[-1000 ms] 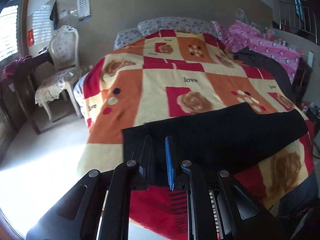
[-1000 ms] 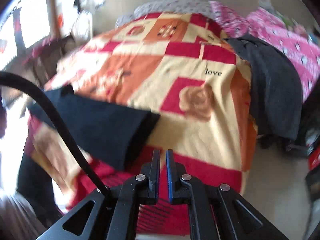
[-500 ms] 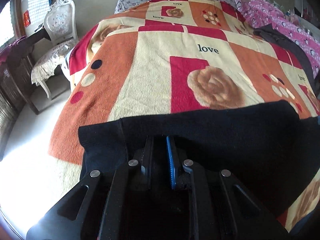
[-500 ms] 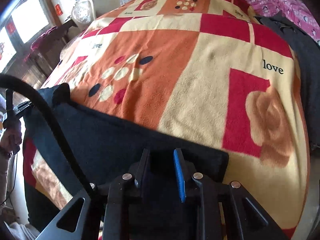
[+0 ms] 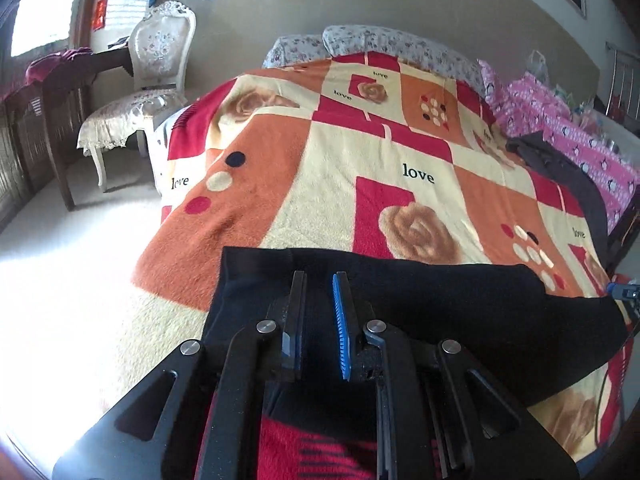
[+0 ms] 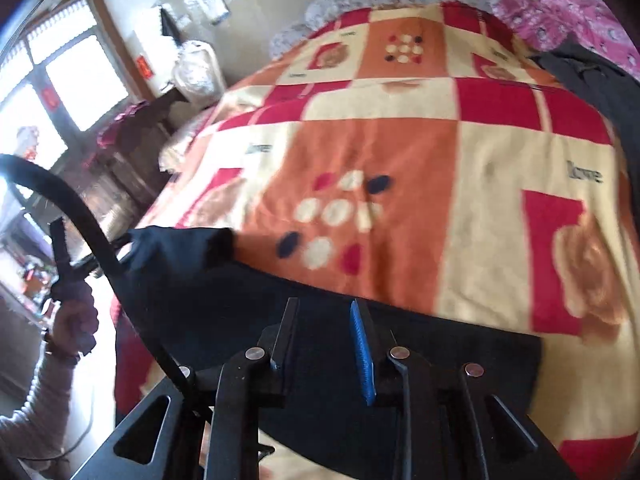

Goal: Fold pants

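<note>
In the left wrist view, the left gripper [image 5: 320,284] hangs over the near part of the black pants [image 5: 440,300], which lie in a wide band across the foot of the bed [image 5: 320,184]. Its fingers [image 5: 298,304] stand a narrow gap apart, one black and one faced with a blue pad, and nothing is caught between them; dark cloth shows through the gap below. The pants rest on a patchwork blanket [image 5: 260,208] of orange, cream and red squares with roses and the word "love". A white chair [image 5: 156,68] stands by the wall to the left of the bed, and a pink quilt [image 5: 560,128] with a dark grey garment [image 5: 568,176] lies along the bed's right side. The tip of the right gripper [image 5: 624,292] peeks in at the right edge, beside the far end of the pants.

In the right wrist view, which is somewhat blurred, the right gripper [image 6: 326,320] sits above the pants [image 6: 248,300] with its fingers [image 6: 362,352] spread a little wider, gripping nothing as far as can be made out. The pants stretch left from under it. At the left edge the person's left hand [image 6: 76,316] grips a handle, and a black cable [image 6: 92,240] arcs across in front of it.
</note>
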Demonstrator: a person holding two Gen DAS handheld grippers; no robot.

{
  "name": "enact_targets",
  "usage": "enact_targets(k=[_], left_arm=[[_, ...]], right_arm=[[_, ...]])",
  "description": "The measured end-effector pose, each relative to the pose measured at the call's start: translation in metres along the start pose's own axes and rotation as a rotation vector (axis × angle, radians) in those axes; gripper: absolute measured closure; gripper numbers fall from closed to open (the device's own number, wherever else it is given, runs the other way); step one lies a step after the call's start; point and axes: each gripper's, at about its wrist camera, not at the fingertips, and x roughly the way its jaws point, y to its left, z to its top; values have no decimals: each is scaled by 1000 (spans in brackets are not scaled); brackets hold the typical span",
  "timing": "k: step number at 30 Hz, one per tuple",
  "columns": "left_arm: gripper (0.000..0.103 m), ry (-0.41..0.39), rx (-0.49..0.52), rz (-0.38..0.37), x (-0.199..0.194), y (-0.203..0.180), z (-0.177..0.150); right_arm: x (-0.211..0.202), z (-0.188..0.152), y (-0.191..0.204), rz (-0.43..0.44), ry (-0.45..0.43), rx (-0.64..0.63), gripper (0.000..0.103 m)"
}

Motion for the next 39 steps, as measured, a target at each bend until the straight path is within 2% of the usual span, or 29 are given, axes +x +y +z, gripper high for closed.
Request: enact_targets(k=[3, 5, 7, 8, 10, 11, 14, 17, 19, 20, 21, 23, 24, 25, 28, 31, 32, 33, 35, 36, 37, 39], left_arm=[[90, 5, -36, 19, -10, 10, -19], [90, 29, -35, 39, -8, 14, -30], [90, 54, -32, 63, -1, 19, -40], [89, 44, -39, 49, 0, 22, -43], [89, 29, -44, 35, -3, 26, -40], [89, 10, -46, 47, -6, 28, -37], [89, -27, -93, 81, -12, 42, -26], [89, -60, -162, 11, -24, 50, -18], [89, -55, -122, -37, -24, 39, -18], [89, -36, -73, -27, -18, 29, -20], [89, -12, -32, -5, -9, 22, -23], [87, 64, 8, 39, 16, 17, -34], [86, 10, 26, 53, 13, 14, -38], [86, 15, 37, 63, 13, 12, -38], [86, 11, -25, 57, 4, 15, -30], [86, -46, -19, 45, -3, 9, -13], [86, -42, -11, 39, 1, 6, -7], [86, -31, -8, 33, 8, 3, 0], [86, 24, -13, 3, 30, 2, 10], [86, 88, -27, 28, 47, 4, 13], [86, 171, -47, 78, 64, 8, 13], [86, 149, -79, 83, 62, 9, 17]], right_arm=[[37, 10, 56, 178, 56, -47, 78], [75, 15, 89, 232, 113, -83, 78], [121, 20, 108, 217, 196, -117, 78], [143, 21, 111, 158, 231, -136, 80], [158, 30, 108, 133, 151, -152, 85], [164, 35, 105, 131, 160, -138, 89], [165, 40, 103, 143, 164, -102, 88], [147, 39, 110, 140, 146, -80, 85], [130, 39, 118, 192, 98, -81, 84], [127, 39, 123, 210, 80, -90, 82], [129, 39, 128, 199, 74, -108, 82], [153, 40, 132, 109, 107, -143, 76], [168, 38, 128, 85, 150, -134, 76], [167, 36, 121, 132, 112, -100, 75], [157, 42, 111, 187, 125, -1, 74], [131, 50, 112, 213, 7, -12, 73], [129, 52, 115, 207, -11, -31, 71], [134, 54, 116, 195, -7, -47, 68], [162, 55, 113, 175, 67, -43, 68], [177, 54, 111, 165, 114, -40, 67], [177, 53, 107, 179, 69, -42, 68], [172, 57, 107, 163, 100, -16, 68]])
